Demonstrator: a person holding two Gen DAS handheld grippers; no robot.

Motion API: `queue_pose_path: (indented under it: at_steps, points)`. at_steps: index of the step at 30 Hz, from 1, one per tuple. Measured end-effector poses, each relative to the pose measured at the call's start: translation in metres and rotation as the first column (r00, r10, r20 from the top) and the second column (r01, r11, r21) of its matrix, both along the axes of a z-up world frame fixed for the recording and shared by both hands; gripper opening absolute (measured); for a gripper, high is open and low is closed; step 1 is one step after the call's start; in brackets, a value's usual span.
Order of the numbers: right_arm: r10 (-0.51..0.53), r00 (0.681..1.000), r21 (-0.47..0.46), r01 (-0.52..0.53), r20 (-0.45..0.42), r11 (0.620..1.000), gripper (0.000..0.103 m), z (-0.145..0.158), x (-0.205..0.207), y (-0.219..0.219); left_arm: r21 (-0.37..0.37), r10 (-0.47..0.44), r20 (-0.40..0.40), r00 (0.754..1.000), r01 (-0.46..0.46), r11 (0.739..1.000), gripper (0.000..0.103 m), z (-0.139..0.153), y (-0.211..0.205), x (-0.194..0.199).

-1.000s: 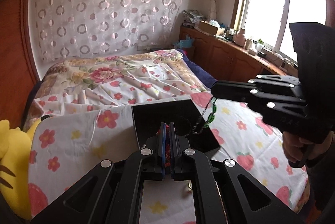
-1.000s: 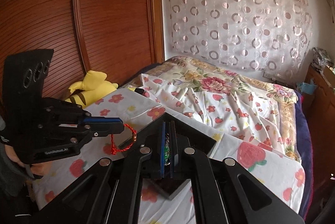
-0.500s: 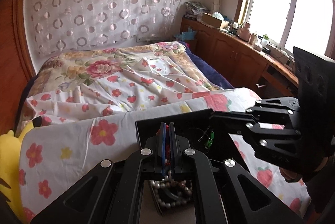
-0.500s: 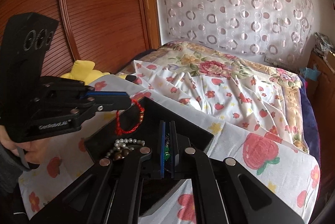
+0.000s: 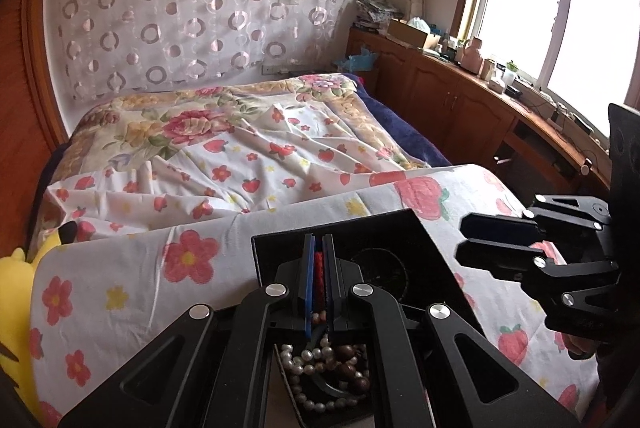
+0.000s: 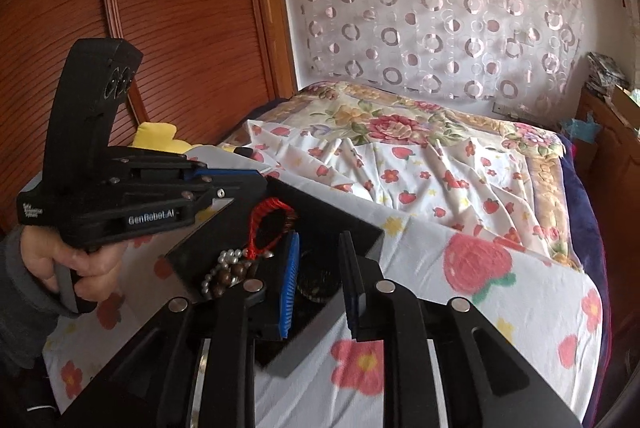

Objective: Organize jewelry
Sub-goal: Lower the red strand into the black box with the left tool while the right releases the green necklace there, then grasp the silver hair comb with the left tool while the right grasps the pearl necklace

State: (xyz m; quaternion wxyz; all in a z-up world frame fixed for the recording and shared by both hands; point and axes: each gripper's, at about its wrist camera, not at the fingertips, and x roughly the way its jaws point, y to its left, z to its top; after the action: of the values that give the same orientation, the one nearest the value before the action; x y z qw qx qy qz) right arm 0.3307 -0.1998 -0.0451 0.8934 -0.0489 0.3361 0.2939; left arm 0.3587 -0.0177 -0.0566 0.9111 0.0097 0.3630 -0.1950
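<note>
An open black box [image 5: 420, 228] [image 6: 360, 228] rests on a flower-print cloth. My left gripper [image 5: 318, 240] [image 6: 260, 188] hangs over it, its blue pads pressing a red cord bracelet [image 5: 319, 264] [image 6: 266, 224] whose loop dangles into the box; the jaws are just starting to open. My right gripper [image 6: 321, 240] [image 5: 462, 239] is opening above the box's right side with nothing between its pads. Below it a dark green-beaded bracelet [image 6: 316, 284] [image 5: 380, 264] lies in the box. A pearl bracelet [image 5: 304, 360] [image 6: 224, 262] and a brown bead bracelet [image 5: 352, 368] [image 6: 232, 274] lie in the near part.
A yellow plush toy [image 5: 16, 268] [image 6: 160, 140] sits at the cloth's left end. Behind the box stretches a bed [image 5: 240, 148] with rumpled floral sheets. Wooden cabinets [image 5: 460, 100] with clutter run under the window on the right. A wooden wardrobe [image 6: 180, 28] stands on the left.
Both grippers came down over the box. The right gripper opened and the green bracelet dropped out of it into the box. The red bracelet sank lower into the box.
</note>
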Motion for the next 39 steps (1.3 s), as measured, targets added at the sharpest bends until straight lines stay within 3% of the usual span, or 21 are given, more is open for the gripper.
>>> queue_pose_path:
  at_steps: [4,8,10,15,25,38,39]
  points:
    - [-0.011,1.0,-0.011,0.011,-0.006,1.0,0.022,-0.004,-0.026,-0.011,-0.002,0.011,0.024,1.0,-0.011,1.0,0.041,0.006,0.004,-0.02]
    - [-0.01,1.0,-0.037,0.009,-0.027,0.999,0.022,-0.016,-0.062,-0.016,0.0,0.02,0.042,0.999,-0.02,1.0,0.056,0.009,0.007,-0.05]
    - [-0.005,0.999,-0.052,0.003,-0.039,0.999,0.022,-0.024,-0.078,-0.015,0.004,0.026,0.05,0.998,-0.026,1.0,0.068,0.009,0.009,-0.071]
    - [0.004,0.996,-0.063,-0.01,-0.093,0.998,0.022,-0.044,-0.116,-0.015,0.021,0.038,0.076,0.996,-0.039,0.999,0.083,0.005,0.011,-0.122]
    - [0.008,0.986,-0.073,-0.021,-0.165,0.997,0.028,-0.07,-0.152,0.0,0.03,0.061,0.048,0.997,-0.063,0.998,0.084,-0.019,0.026,-0.201]
    - [0.073,0.982,-0.185,-0.106,-0.175,0.977,0.031,-0.073,-0.153,0.028,-0.003,0.102,0.004,0.995,-0.102,0.995,0.084,-0.04,0.045,-0.244]
    - [0.073,0.982,-0.193,-0.107,-0.175,0.975,0.027,-0.073,-0.153,0.028,-0.001,0.101,0.0,0.995,-0.101,0.995,0.084,-0.042,0.044,-0.246]
